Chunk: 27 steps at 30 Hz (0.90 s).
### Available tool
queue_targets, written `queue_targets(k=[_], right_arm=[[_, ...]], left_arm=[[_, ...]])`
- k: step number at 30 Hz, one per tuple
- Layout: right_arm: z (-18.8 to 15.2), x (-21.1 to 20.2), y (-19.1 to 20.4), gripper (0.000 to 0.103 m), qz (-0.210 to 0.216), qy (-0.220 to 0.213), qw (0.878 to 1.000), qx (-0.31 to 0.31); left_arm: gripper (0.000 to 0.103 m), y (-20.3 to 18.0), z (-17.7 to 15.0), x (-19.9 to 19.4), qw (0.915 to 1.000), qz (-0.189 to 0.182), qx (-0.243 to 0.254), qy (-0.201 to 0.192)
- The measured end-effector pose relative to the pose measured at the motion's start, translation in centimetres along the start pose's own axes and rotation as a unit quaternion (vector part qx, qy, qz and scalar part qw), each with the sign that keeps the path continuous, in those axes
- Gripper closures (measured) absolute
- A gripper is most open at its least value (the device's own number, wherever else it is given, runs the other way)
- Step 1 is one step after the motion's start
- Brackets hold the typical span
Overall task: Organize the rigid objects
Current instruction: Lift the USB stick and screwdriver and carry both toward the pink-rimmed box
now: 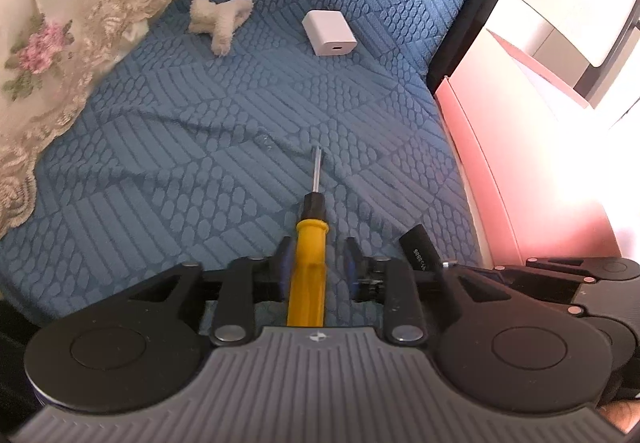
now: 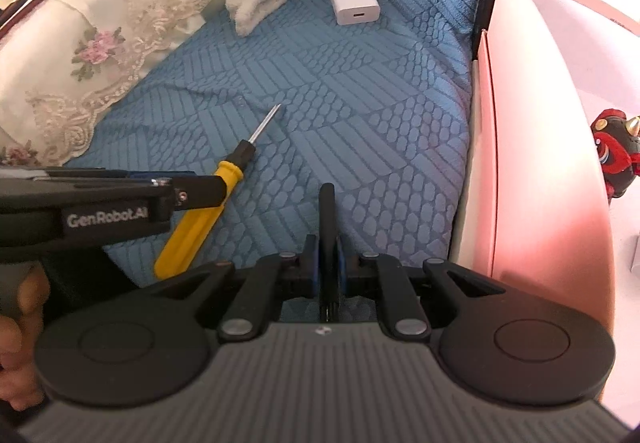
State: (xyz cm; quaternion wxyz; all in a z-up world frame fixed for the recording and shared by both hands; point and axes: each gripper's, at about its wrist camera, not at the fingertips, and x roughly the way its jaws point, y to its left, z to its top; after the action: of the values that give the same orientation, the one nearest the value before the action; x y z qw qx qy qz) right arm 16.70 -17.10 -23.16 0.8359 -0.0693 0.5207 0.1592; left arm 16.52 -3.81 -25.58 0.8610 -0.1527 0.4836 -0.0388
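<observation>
Blue quilted cushion (image 1: 240, 123): screwdriver (image 1: 308, 263) lies lengthwise between spread left gripper (image 1: 318, 259) pads, untouched, tip pointing away; right gripper (image 2: 328, 263) pinches black bar (image 2: 328, 211).

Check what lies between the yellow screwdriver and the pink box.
The right gripper, shut on a black stick, sits just right of the screwdriver, between it and the pink box. Otherwise only the blue cover shows there.

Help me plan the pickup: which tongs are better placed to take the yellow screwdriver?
Left. The left tongs already straddle the yellow screwdriver handle, pads not pressing. The right tongs are shut on a black object.
</observation>
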Motion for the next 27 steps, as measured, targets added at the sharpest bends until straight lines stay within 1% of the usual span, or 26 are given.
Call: queue_targets(k=[4,6,8,11,13,14,15,21,27], right_arm=[[0.1,0.2,0.0,0.090,-0.004,-0.001,1.000,0.001],[0.2,0.4,0.2,0.090,-0.006,0.001,1.000,-0.001],[0.2,0.8,0.2,0.090,-0.005,0.007,1.000,0.003],[0.4,1.1,0.4,0.090,-0.008,0.003,1.000,0.005],[0.5,1.2,0.5,0.090,-0.011,-0.001,1.000,0.005],[0.6,1.3,0.5,0.090,-0.011,-0.004,1.000,0.008],[0.6,1.4,0.5,0.090,-0.011,-0.006,1.000,0.012],[0.7,1.6,-0.2,0.090,0.006,-0.020,0.999,0.046],[0.3,1.1,-0.5,0.091,0.002,-0.027,0.997,0.078]], left_arm=[[0.070,-0.6,0.1,0.4,0.9997,0.012,0.016,-0.010],[0.070,-0.6,-0.1,0.9,0.9995,0.021,0.021,-0.008],[0.070,-0.6,-0.3,1.3,0.9995,0.024,0.022,-0.005],[0.070,-0.8,-0.4,1.6,0.9991,0.028,0.031,-0.012],[0.072,-0.9,-0.3,1.7,0.9990,0.029,0.031,-0.015],[0.080,-0.9,-0.3,1.8,0.9988,0.032,0.033,-0.017],[0.081,-0.8,-0.3,1.8,0.9986,0.035,0.037,-0.018],[0.081,-0.2,-0.2,1.4,0.9993,0.032,0.018,-0.009],[0.081,0.1,-0.2,0.4,0.9998,0.020,0.004,-0.008]])
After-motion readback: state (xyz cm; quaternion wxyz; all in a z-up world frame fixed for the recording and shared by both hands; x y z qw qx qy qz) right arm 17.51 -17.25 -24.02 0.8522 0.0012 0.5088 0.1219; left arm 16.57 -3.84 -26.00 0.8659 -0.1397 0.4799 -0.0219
